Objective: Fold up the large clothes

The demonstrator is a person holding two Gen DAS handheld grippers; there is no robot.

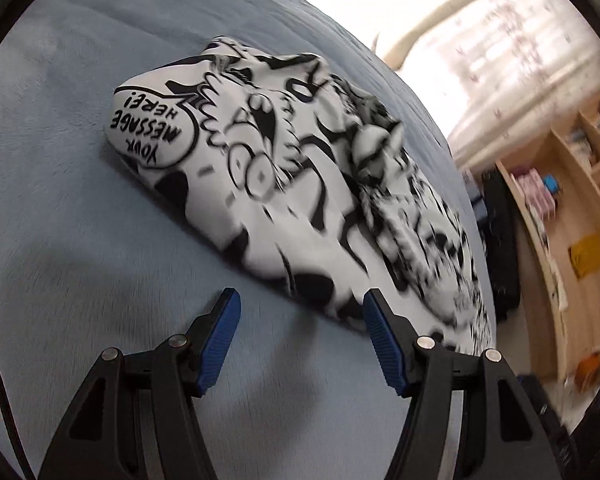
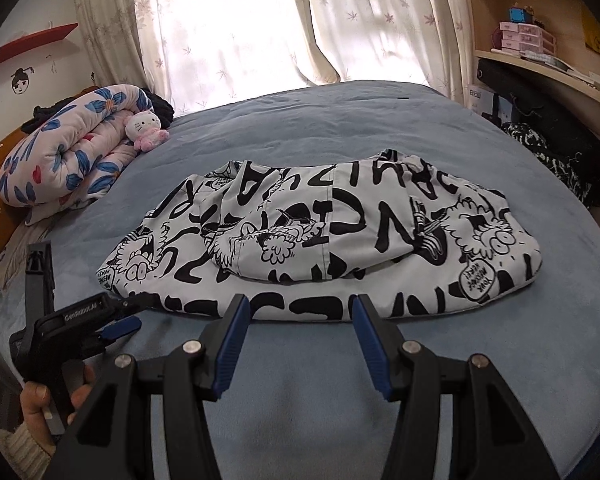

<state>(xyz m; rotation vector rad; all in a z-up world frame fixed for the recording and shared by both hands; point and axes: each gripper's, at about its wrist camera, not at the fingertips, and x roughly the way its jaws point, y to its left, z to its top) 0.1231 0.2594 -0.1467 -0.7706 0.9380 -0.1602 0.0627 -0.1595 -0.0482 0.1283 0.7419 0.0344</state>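
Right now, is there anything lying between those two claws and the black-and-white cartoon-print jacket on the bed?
Nothing visible. Only bare blue bedspread lies between the right claw and the near edge of the black-and-white cartoon-print jacket. The left claw is also open and empty, right at the jacket's edge, with nothing in between.

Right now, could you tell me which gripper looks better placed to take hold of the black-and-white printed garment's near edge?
Probably left: the left gripper is open at the black-and-white printed garment, one finger overlapping its hem. The right gripper is open too, but blue bedcover shows before it.
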